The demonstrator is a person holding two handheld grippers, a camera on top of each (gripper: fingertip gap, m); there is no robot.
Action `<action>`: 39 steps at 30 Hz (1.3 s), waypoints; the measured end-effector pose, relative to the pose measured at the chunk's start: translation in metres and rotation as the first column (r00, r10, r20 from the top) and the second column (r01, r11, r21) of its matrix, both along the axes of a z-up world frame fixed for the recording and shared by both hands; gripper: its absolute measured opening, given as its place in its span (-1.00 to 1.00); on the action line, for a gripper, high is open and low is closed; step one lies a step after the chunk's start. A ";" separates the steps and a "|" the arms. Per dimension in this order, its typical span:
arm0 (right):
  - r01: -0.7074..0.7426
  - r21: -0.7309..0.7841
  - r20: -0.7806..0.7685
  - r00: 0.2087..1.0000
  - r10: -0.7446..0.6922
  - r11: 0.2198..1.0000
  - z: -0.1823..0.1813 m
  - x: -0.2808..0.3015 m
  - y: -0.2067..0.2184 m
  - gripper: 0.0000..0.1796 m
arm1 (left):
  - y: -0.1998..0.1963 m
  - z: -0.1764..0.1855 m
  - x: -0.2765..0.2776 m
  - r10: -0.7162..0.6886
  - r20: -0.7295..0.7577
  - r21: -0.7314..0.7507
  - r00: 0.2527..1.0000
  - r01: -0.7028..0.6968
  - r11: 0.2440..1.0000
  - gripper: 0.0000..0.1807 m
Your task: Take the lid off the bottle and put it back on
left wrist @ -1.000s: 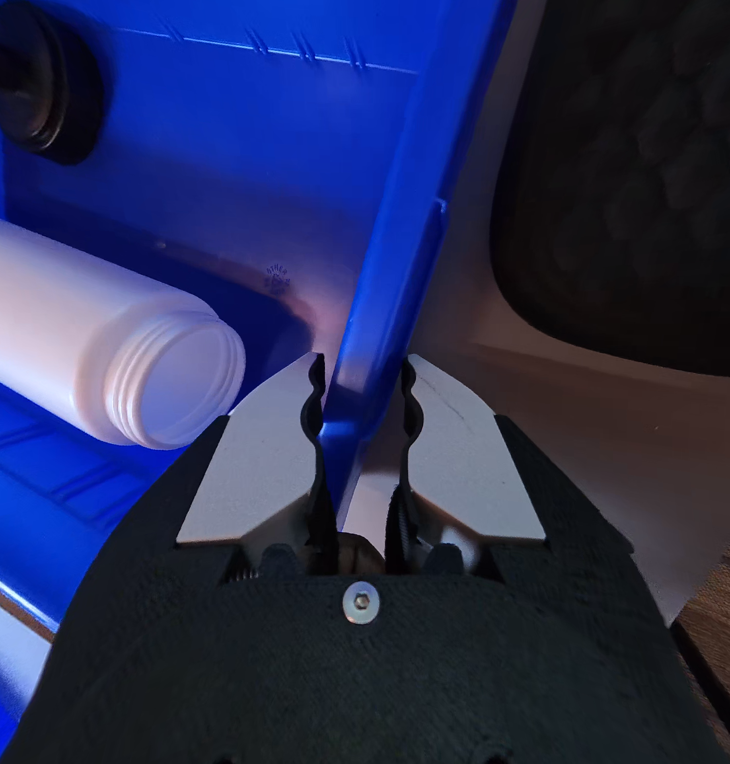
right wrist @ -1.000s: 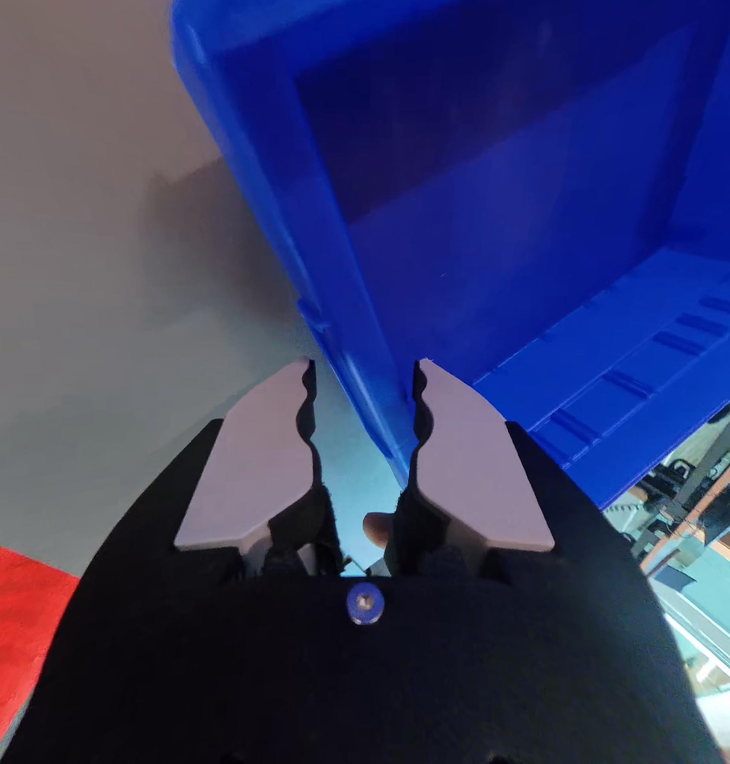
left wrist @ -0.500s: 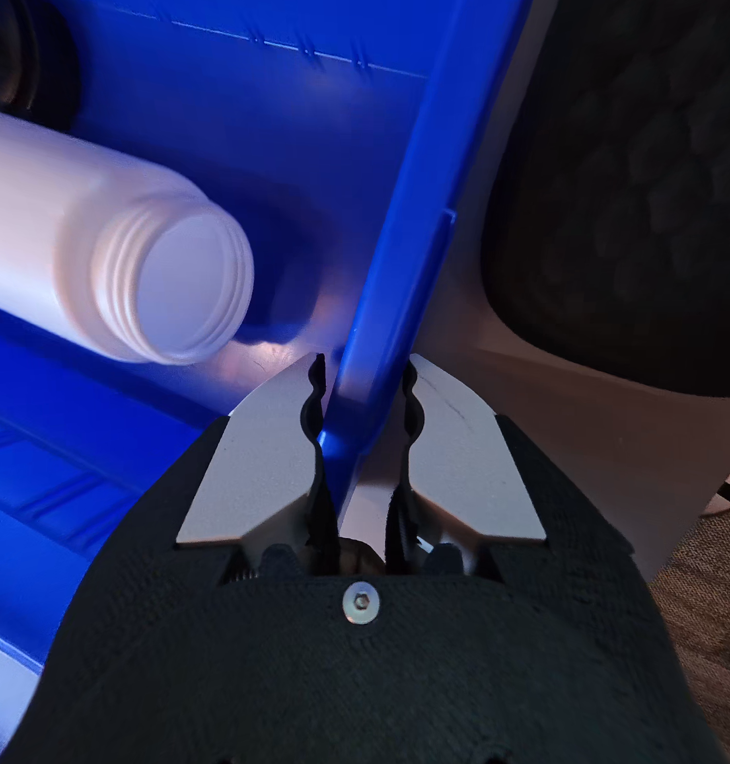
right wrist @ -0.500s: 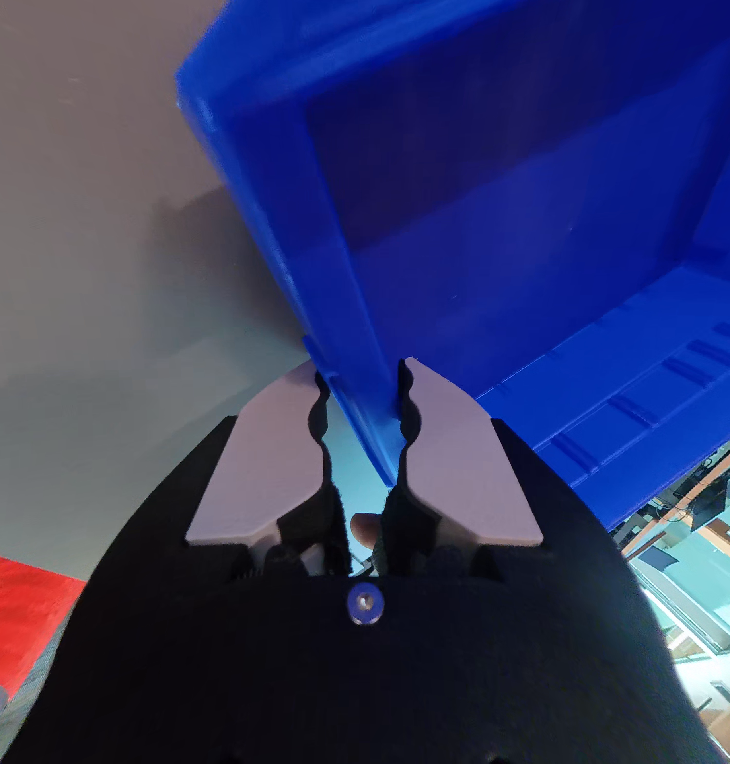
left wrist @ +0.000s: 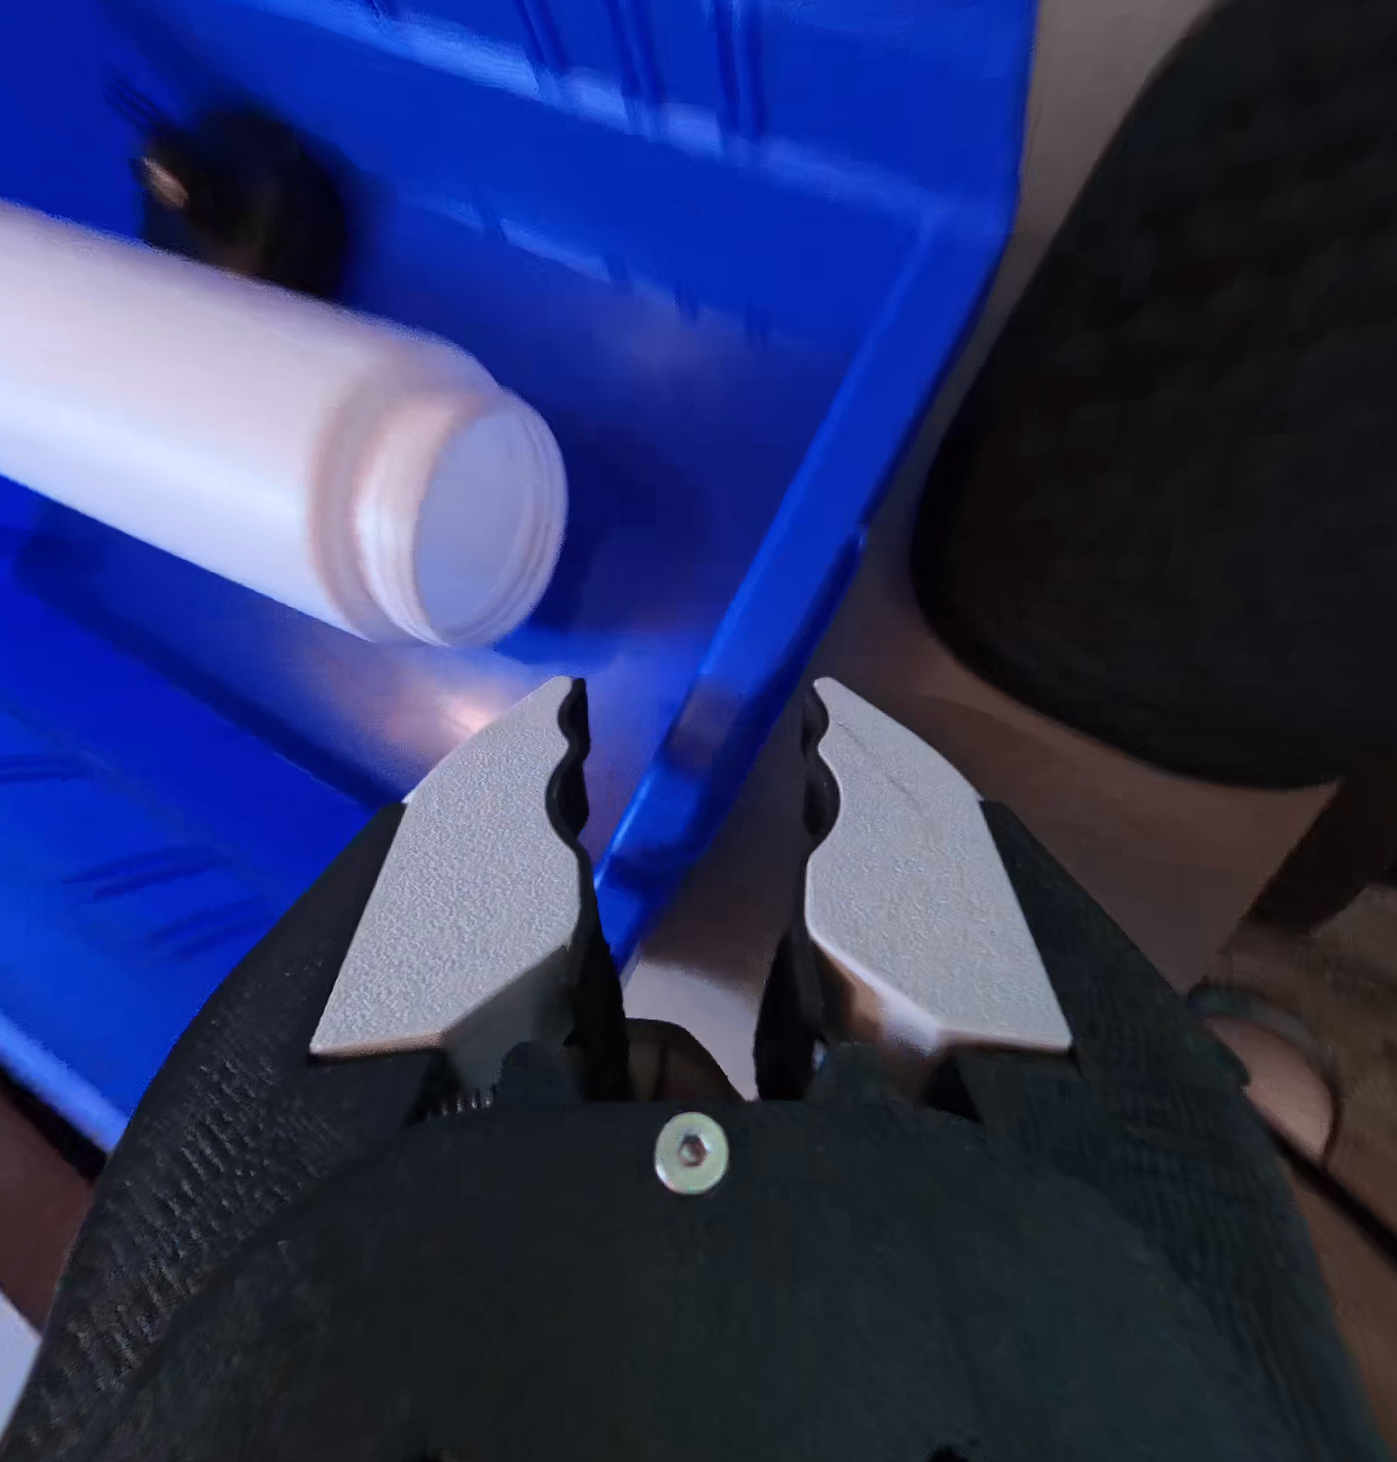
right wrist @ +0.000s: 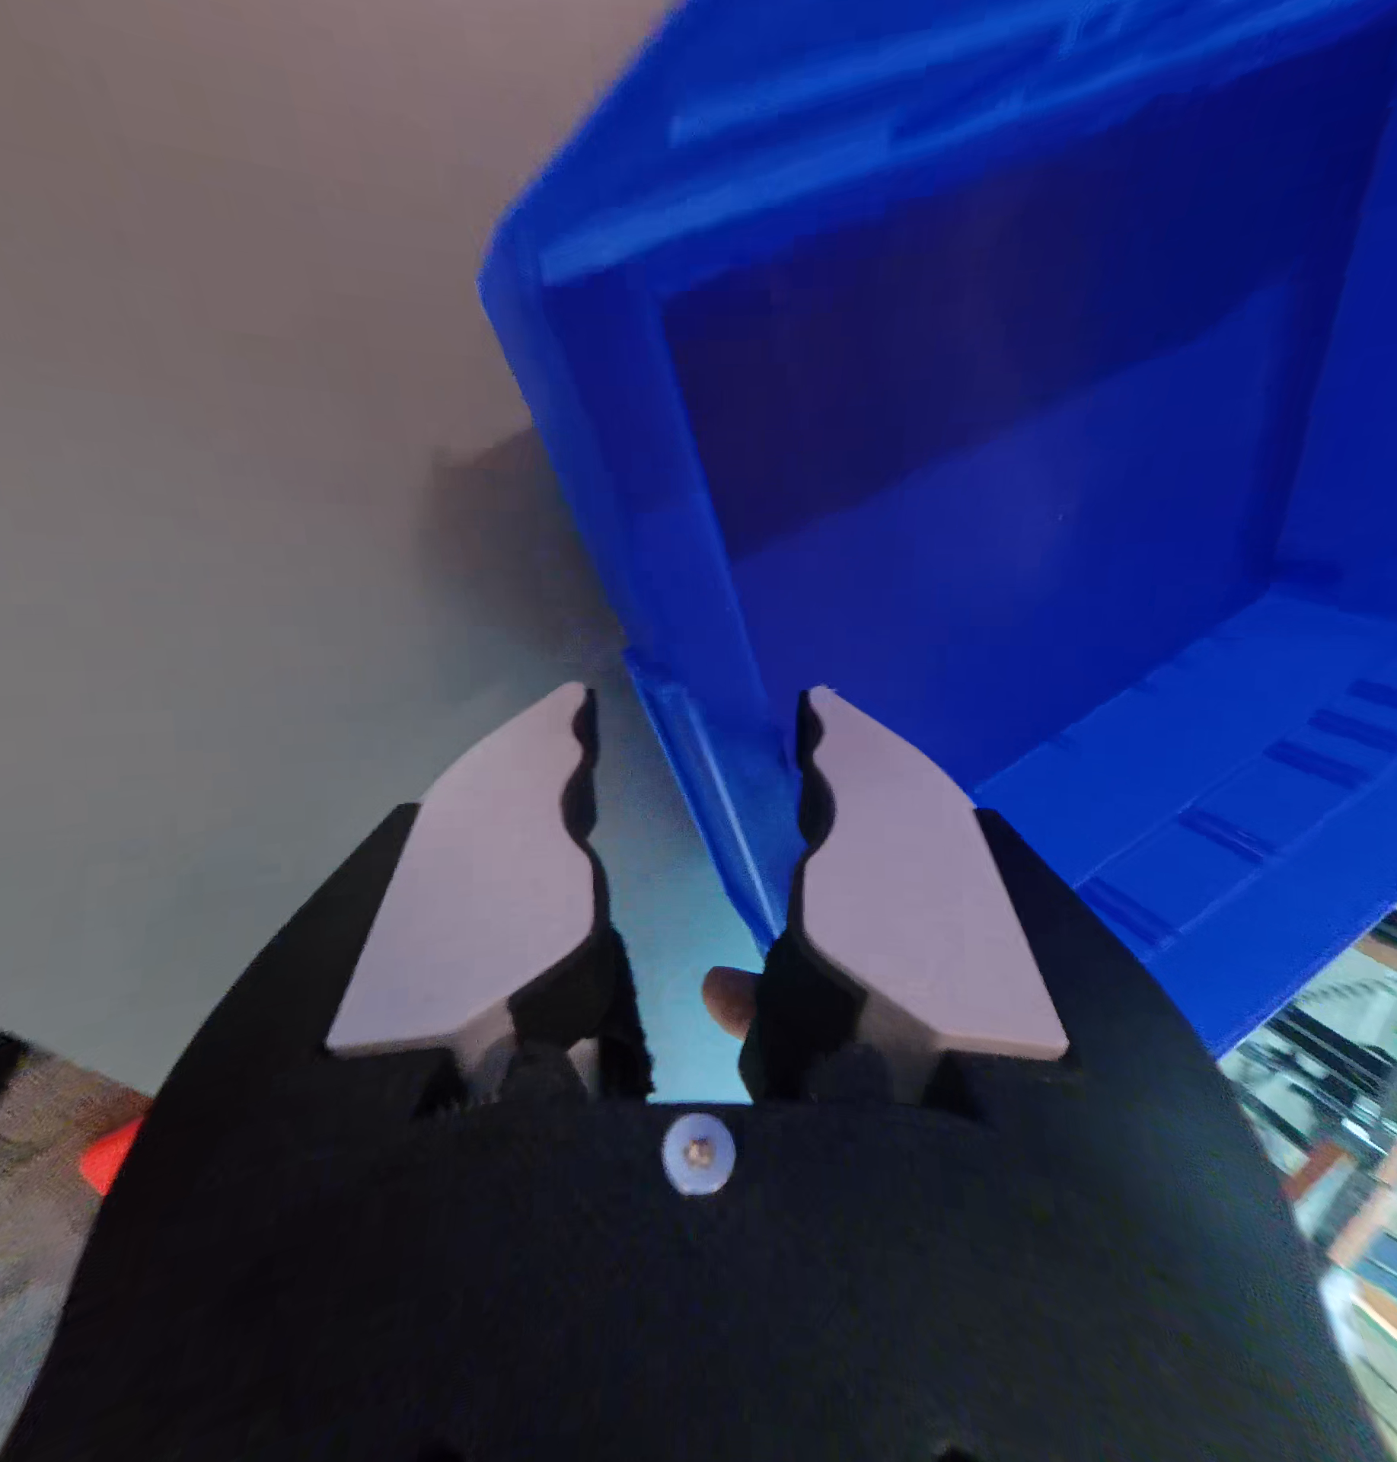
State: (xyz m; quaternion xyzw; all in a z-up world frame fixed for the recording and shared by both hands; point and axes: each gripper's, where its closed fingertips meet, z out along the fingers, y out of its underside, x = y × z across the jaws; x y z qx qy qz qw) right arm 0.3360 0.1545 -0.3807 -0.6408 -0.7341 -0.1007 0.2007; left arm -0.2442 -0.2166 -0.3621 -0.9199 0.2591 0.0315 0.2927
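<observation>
Bottle [left wrist: 228, 443], white and lidless, is lying on its side inside the blue bin [left wrist: 766, 261], its threaded mouth pointing toward the bin's near wall; the picture is blurred there. A dark round object [left wrist: 244, 213], possibly the lid, is sitting behind it. The left gripper [left wrist: 695, 704] is standing open astride the bin's wall, its fingers apart from it. The right gripper [right wrist: 695, 708] is likewise gaping over another wall [right wrist: 679, 633], its right finger [right wrist: 901, 854] seemingly touching it.
</observation>
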 end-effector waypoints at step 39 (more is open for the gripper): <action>-0.313 0.167 -0.692 0.638 0.337 0.935 0.129 -0.128 -0.101 -0.21 | 0.114 0.264 0.033 -0.151 -0.337 0.185 0.929 0.223 0.957 -0.94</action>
